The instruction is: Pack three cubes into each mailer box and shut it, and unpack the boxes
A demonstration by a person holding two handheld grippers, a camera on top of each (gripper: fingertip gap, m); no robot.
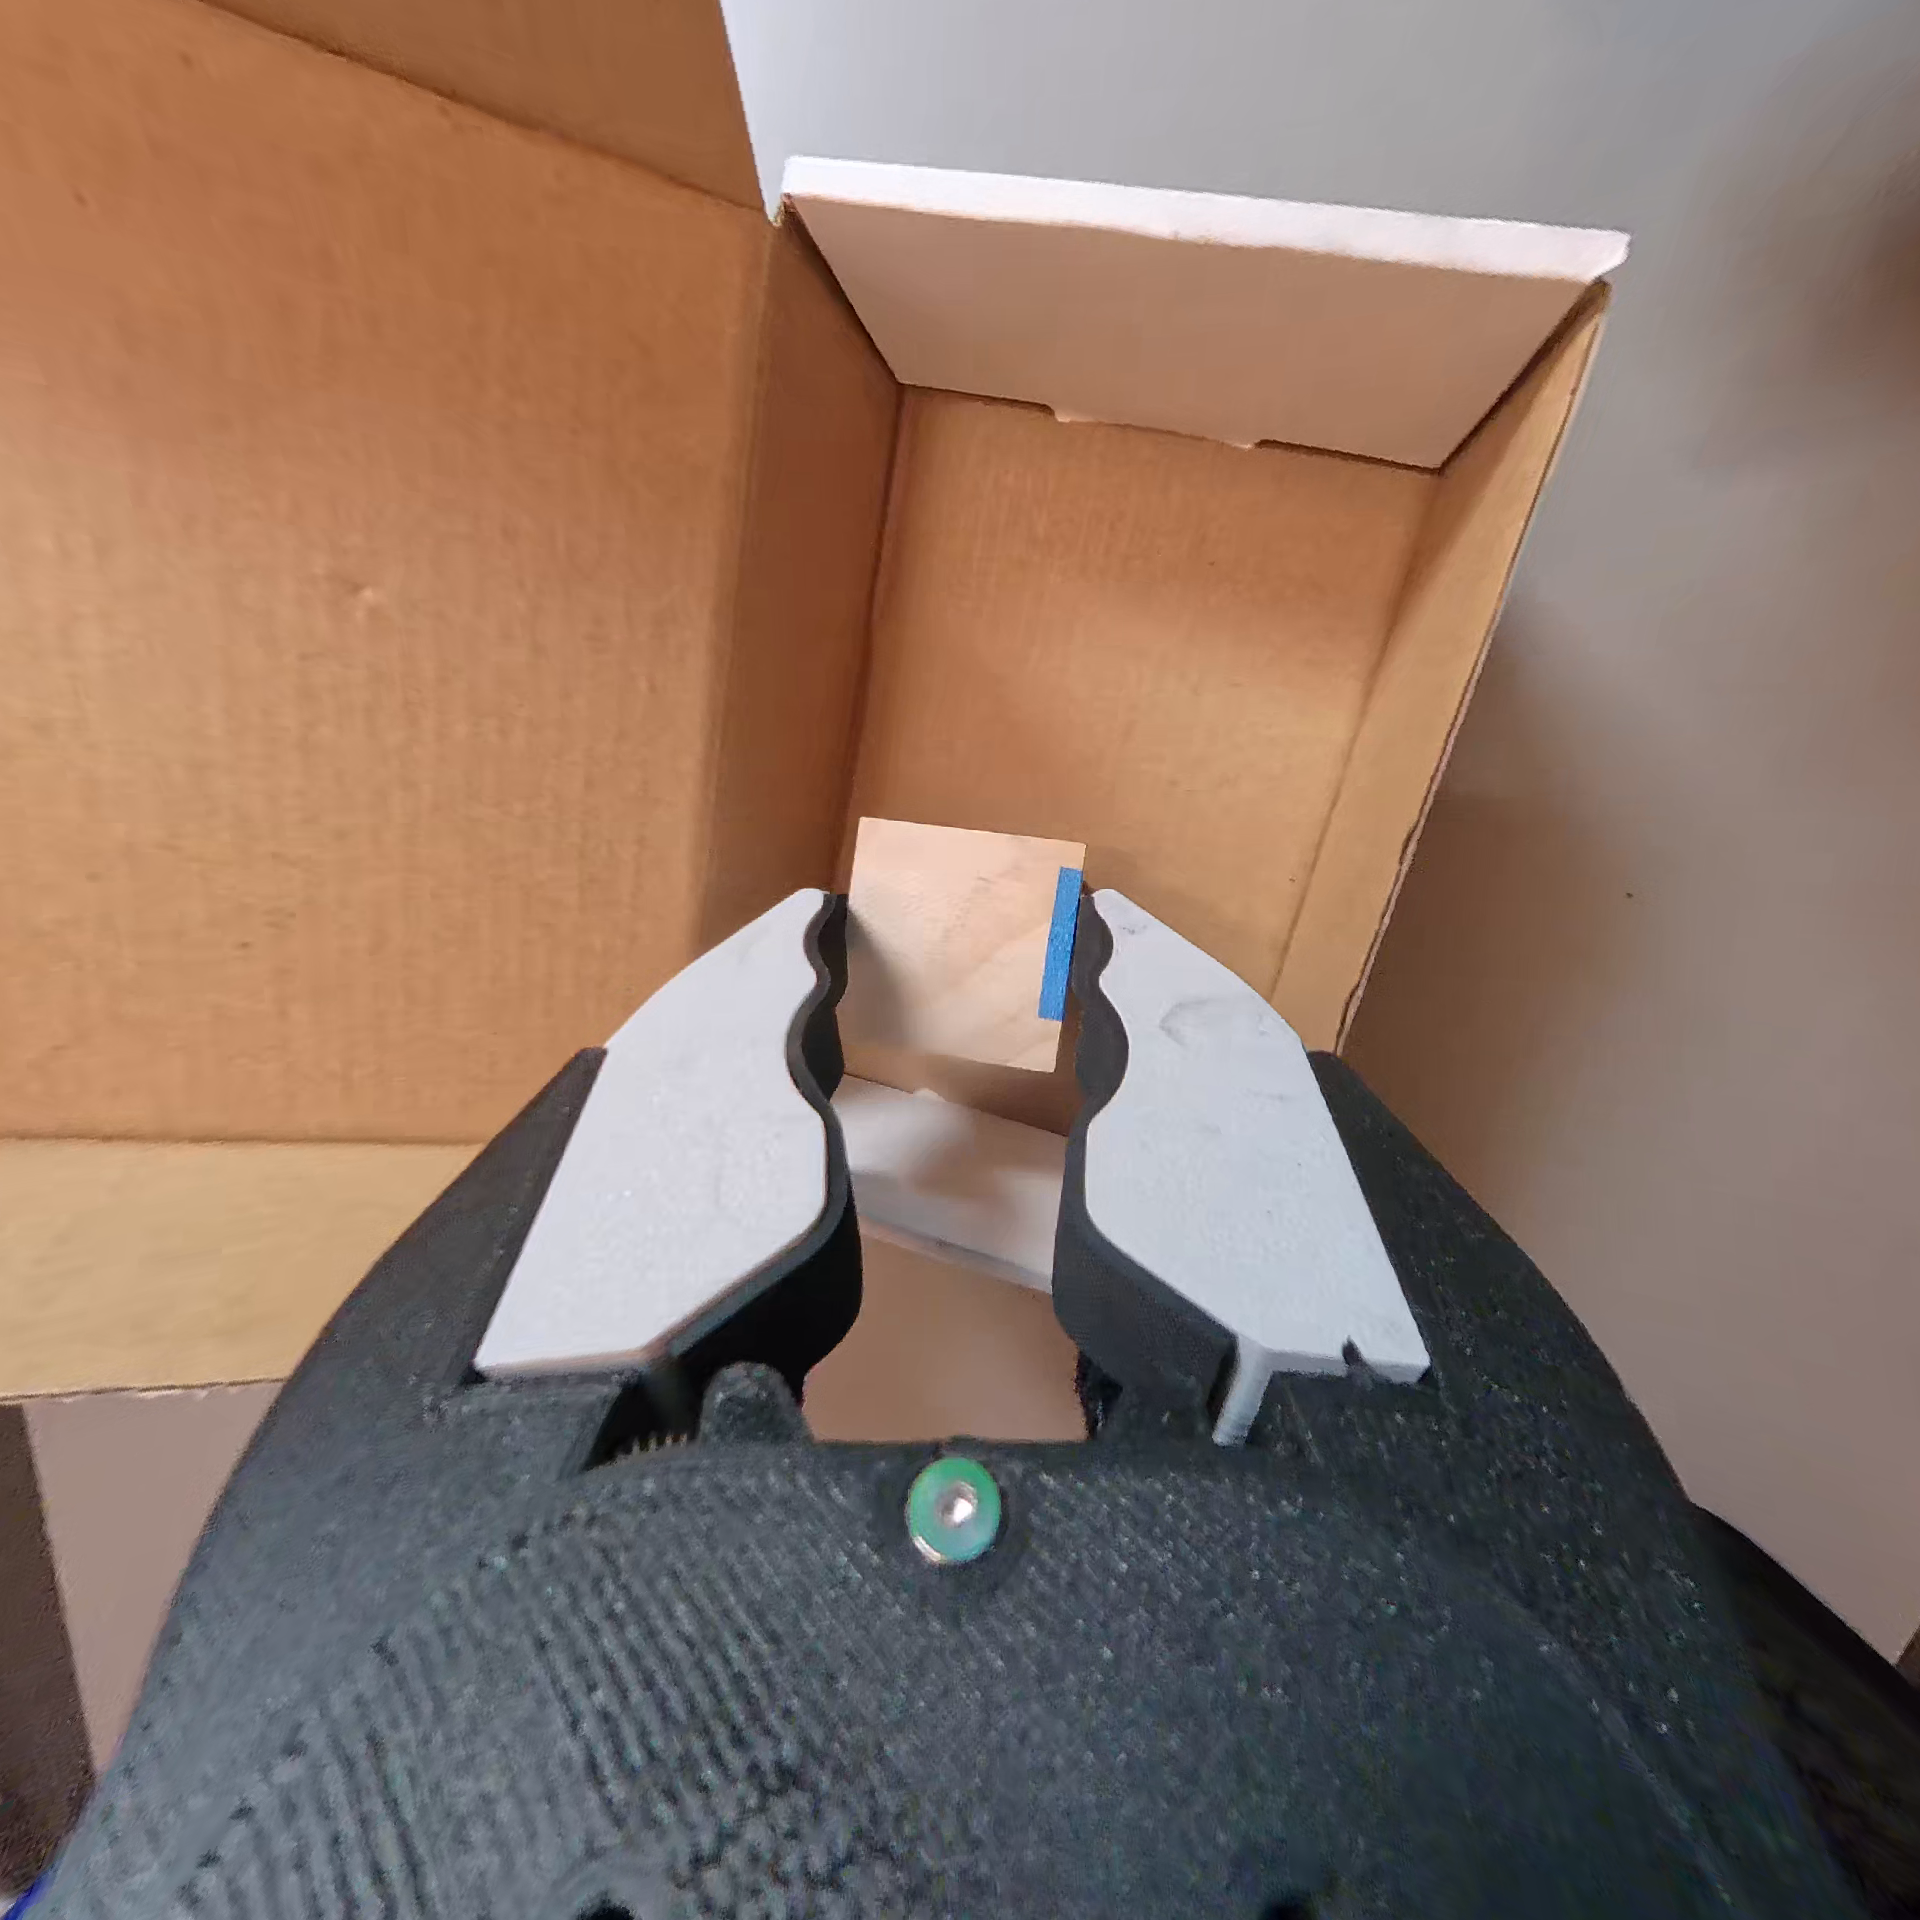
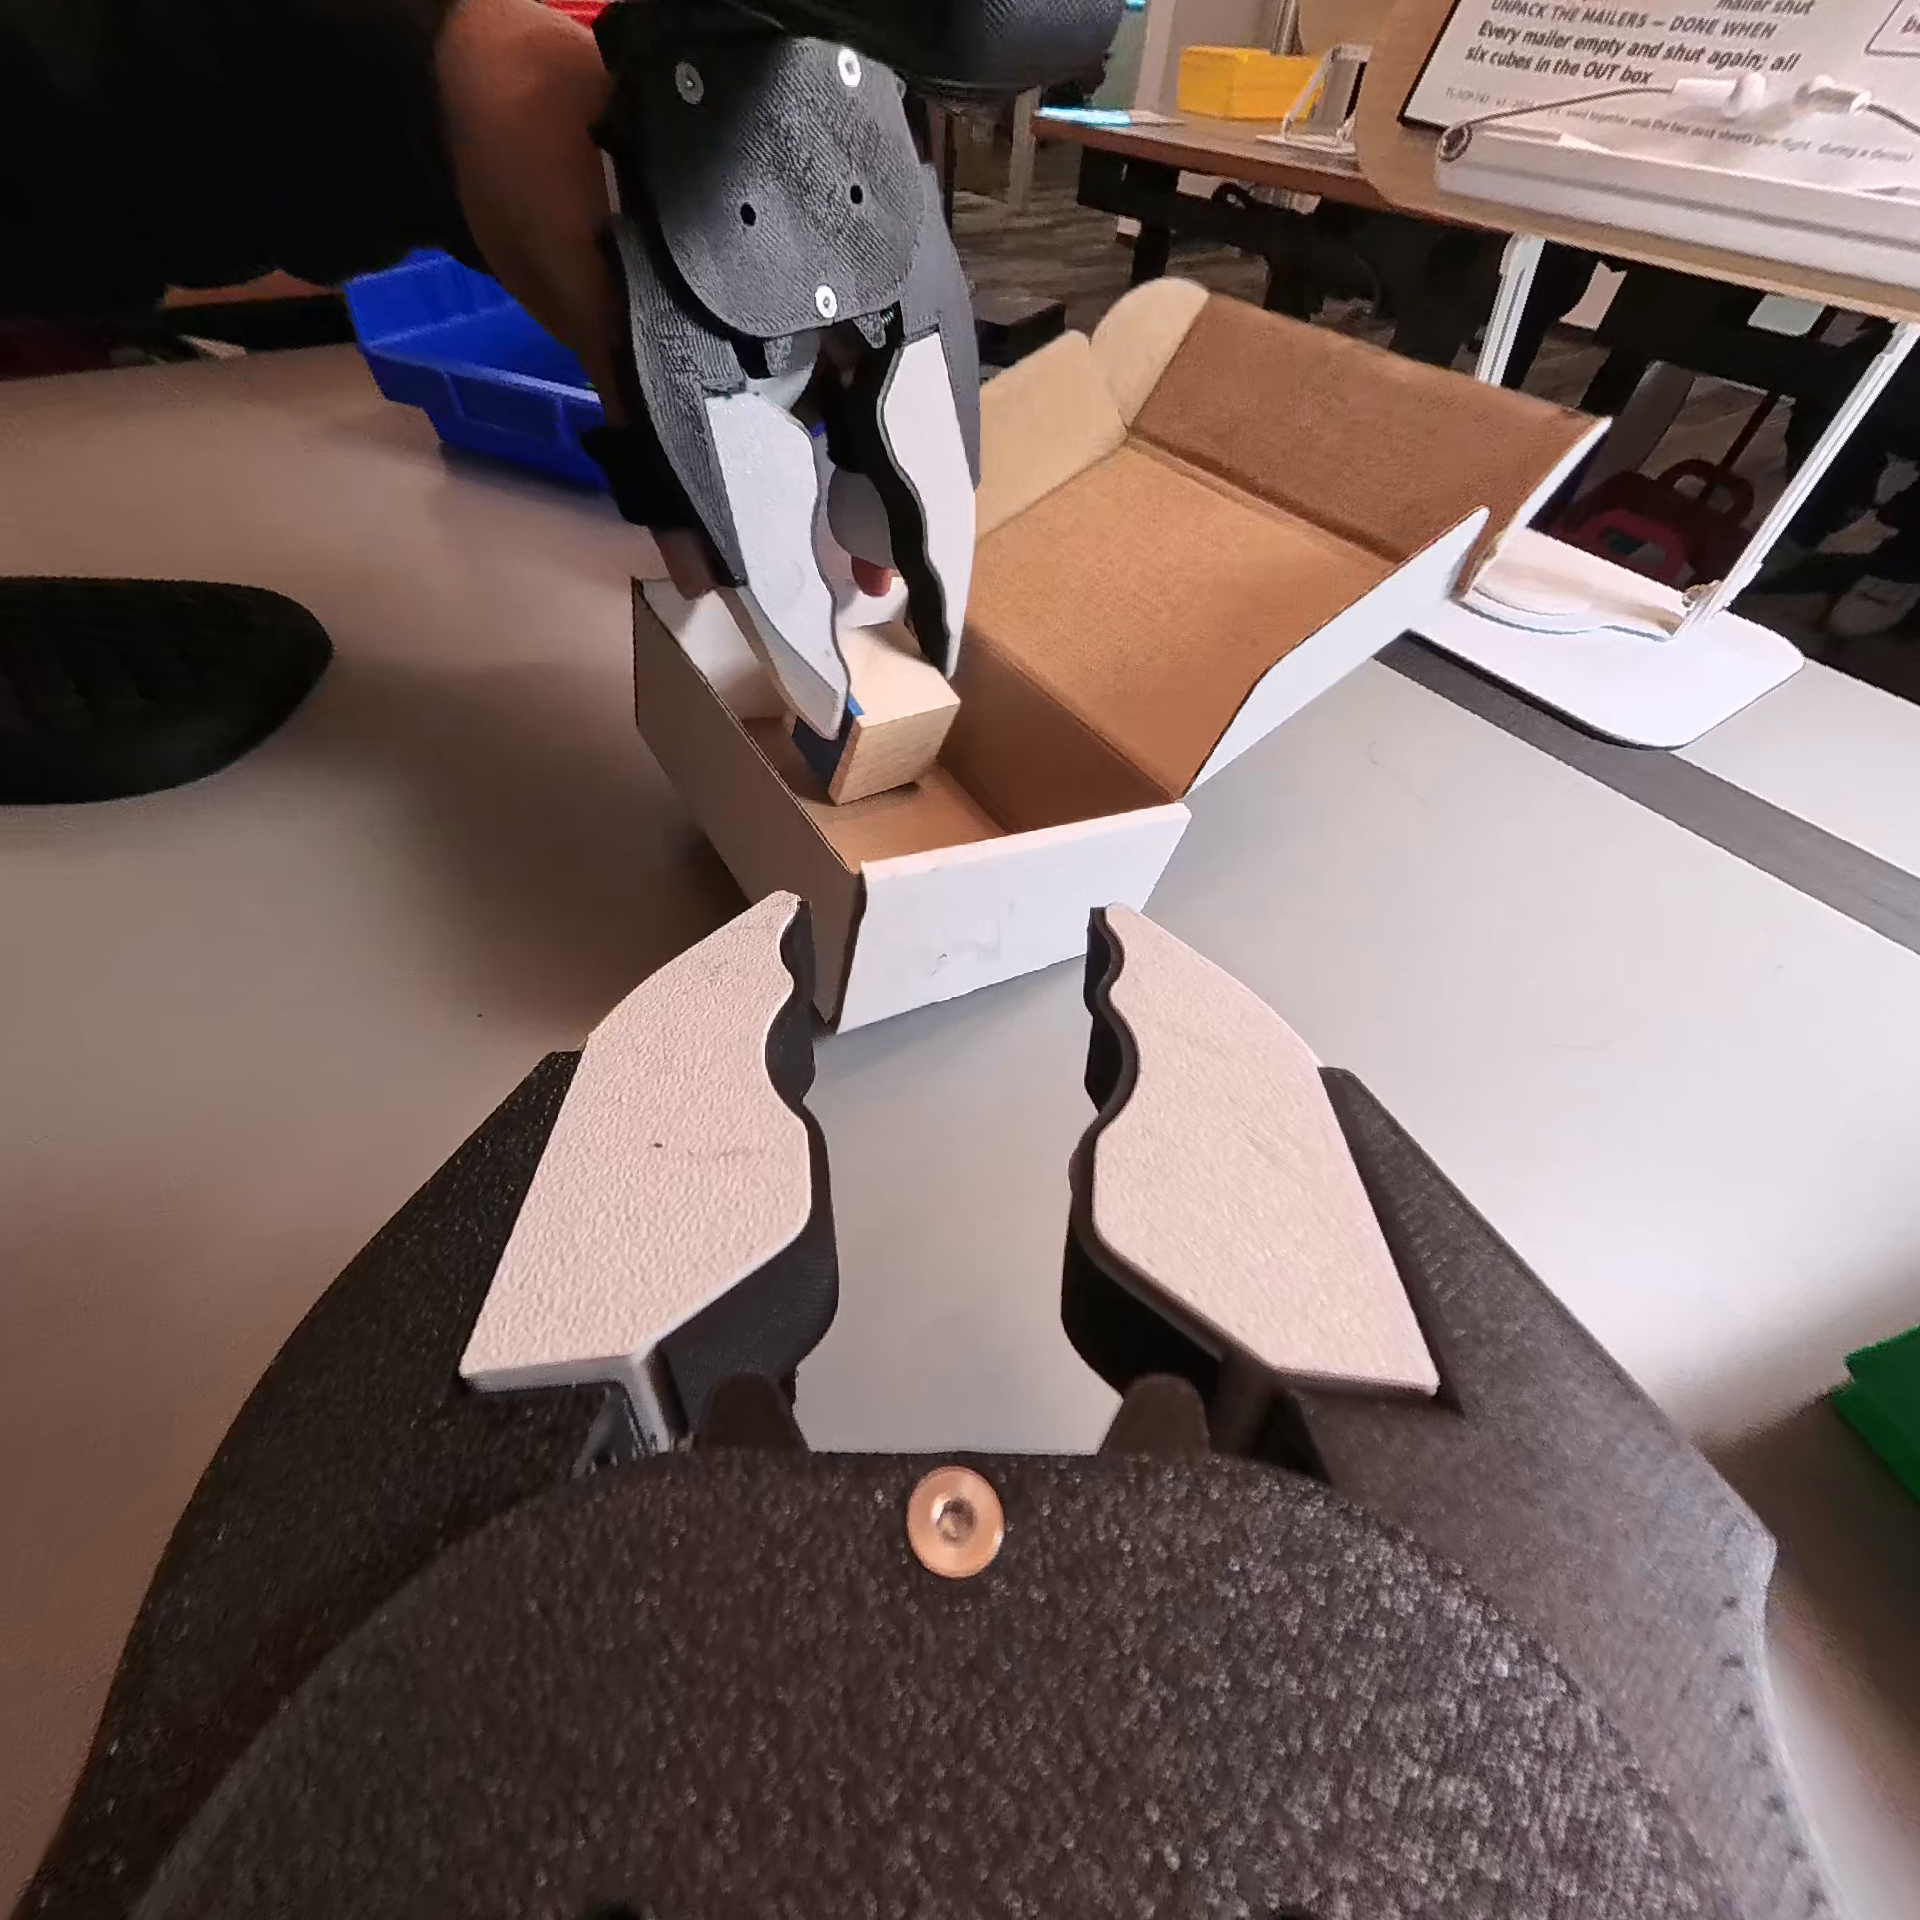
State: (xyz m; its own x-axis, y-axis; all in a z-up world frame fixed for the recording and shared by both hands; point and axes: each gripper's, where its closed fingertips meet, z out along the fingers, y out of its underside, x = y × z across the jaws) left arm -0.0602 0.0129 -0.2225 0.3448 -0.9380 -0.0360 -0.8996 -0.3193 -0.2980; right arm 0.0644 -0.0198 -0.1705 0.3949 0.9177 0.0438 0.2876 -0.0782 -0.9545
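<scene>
An open mailer box (image 2: 1018, 904), white outside and brown inside, stands on the grey table with its lid (image 2: 1226, 540) folded back. My left gripper (image 1: 956, 909) is shut on a wooden cube (image 1: 961, 935) with a blue tape strip and holds it inside the box, just above the floor. In the right wrist view the left gripper (image 2: 888, 691) comes down from above with the cube (image 2: 894, 727) tilted between its fingers. My right gripper (image 2: 940, 920) is open and empty, just in front of the box's near white wall. The box interior (image 1: 1132, 665) beyond the cube is bare.
A blue bin (image 2: 468, 364) stands behind the box at left. A white document stand (image 2: 1621, 644) holding a printed sheet is at the right. A green object (image 2: 1886, 1403) shows at the right edge. A dark pad (image 2: 135, 686) lies at left.
</scene>
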